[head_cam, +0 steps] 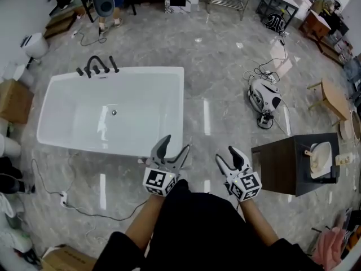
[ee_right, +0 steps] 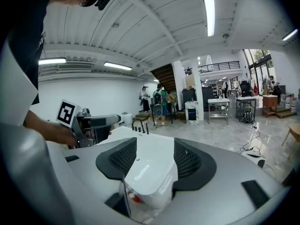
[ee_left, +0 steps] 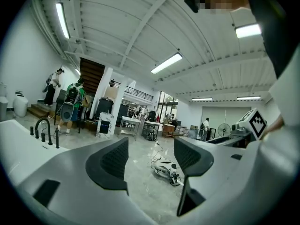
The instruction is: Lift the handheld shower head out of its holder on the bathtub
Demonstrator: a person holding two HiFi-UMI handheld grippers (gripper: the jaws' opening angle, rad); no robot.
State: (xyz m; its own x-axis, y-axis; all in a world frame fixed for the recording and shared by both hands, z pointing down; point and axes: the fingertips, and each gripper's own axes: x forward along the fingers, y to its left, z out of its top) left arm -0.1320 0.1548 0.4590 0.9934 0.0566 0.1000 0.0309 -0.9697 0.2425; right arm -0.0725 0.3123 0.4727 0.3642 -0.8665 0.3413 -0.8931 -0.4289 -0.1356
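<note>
A white bathtub [head_cam: 169, 78] stands on the marble floor left of centre in the head view. On its far left rim is a black tap set [head_cam: 97, 65]: a curved spout, knobs and a slim upright stick that looks like the handheld shower head [head_cam: 114, 65]. The set also shows in the left gripper view as the tap set [ee_left: 44, 131] and in the right gripper view as the tap set [ee_right: 139, 124]. My left gripper [head_cam: 175, 145] is open and empty at the tub's near right corner. My right gripper [head_cam: 225, 154] is open beside it, over the floor, far from the taps.
A white floor machine [head_cam: 265, 97] with cables lies right of the tub. A dark cabinet with a basin [head_cam: 293, 162] stands at the right, a wooden stool [head_cam: 333, 97] behind it. A cardboard box [head_cam: 14, 100] and a power strip [head_cam: 64, 199] are at the left. People stand at the back.
</note>
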